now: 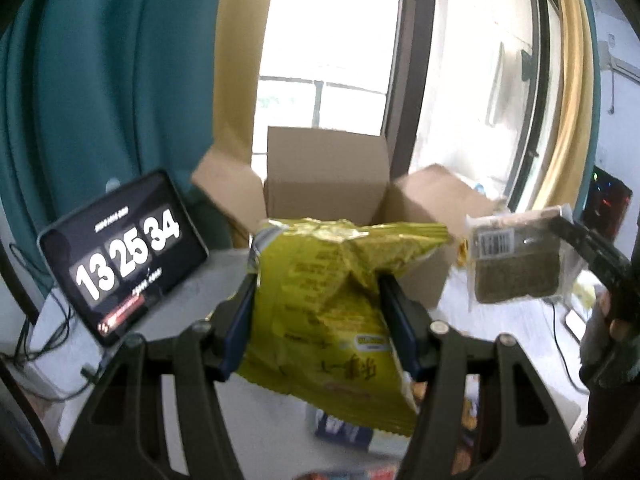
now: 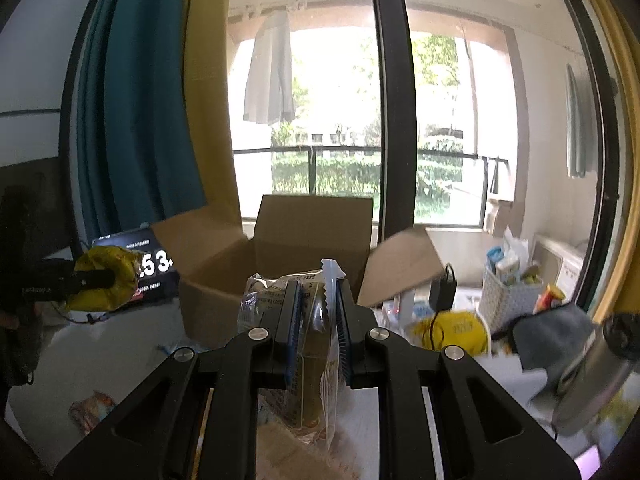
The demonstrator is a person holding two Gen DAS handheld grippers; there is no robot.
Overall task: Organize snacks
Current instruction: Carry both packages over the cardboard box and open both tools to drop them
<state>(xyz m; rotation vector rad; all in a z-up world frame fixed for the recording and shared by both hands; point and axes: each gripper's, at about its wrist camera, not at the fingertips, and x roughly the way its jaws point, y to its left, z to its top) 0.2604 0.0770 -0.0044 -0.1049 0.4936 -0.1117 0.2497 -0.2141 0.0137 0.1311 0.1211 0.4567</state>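
Note:
My left gripper [image 1: 318, 284] is shut on a yellow-green snack bag [image 1: 332, 308], held off the white table in front of an open cardboard box [image 1: 328, 176]. In the right wrist view that same bag [image 2: 108, 280] hangs at the far left. My right gripper [image 2: 318, 292] is shut on a clear packet of brown snack [image 2: 310, 356], just short of the box [image 2: 308, 236]. The left wrist view shows that clear packet [image 1: 516, 260] in the air to the right of the box, with the right gripper's fingers [image 1: 592, 252] on it.
A tablet showing a clock [image 1: 120, 256] leans at the left. More snack packs [image 2: 452, 332], a white basket [image 2: 508, 300], a grey cloth [image 2: 556, 336] and a metal cup [image 2: 596, 376] crowd the right. A blue pack [image 1: 344, 428] lies under the bag. Cables [image 1: 36, 344] trail at the left.

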